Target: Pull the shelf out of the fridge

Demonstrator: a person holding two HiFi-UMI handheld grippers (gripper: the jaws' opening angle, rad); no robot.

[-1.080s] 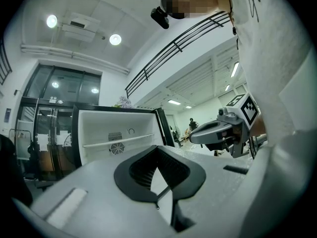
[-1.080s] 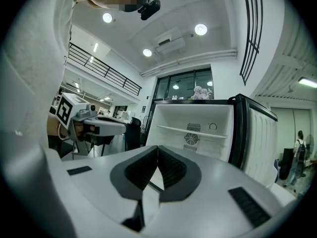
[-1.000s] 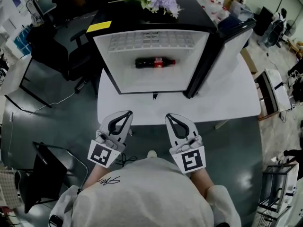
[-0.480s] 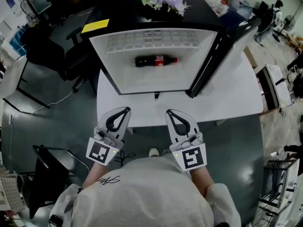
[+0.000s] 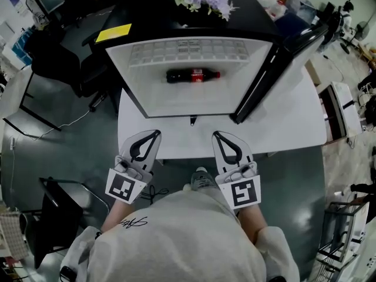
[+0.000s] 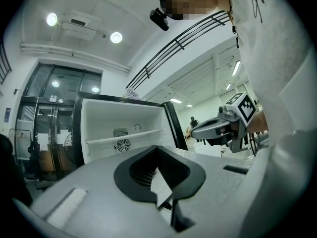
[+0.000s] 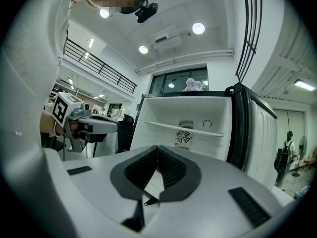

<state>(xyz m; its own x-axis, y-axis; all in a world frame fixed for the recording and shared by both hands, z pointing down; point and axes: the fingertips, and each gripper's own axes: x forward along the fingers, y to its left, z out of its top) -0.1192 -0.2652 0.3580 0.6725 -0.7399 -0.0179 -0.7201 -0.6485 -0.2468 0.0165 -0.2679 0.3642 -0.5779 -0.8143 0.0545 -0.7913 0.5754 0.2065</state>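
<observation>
Fridge [image 5: 176,101] on white table [image 5: 294,128], door [image 5: 282,63] swung open to fridge's right so interior reachable. Shelf [image 5: 188,50] not yet pulled: seated inside fridge, upper part, looks bare. Cola bottle [image 5: 192,75] on its side lower in fridge, likely on floor. Left gripper [image 5: 155,135] and right gripper [image 5: 218,135] both pinched closed, nothing between jaws, side by side in front of fridge opening, apart from shelf. Probably lining up two-point pull; jaws must open first.
</observation>
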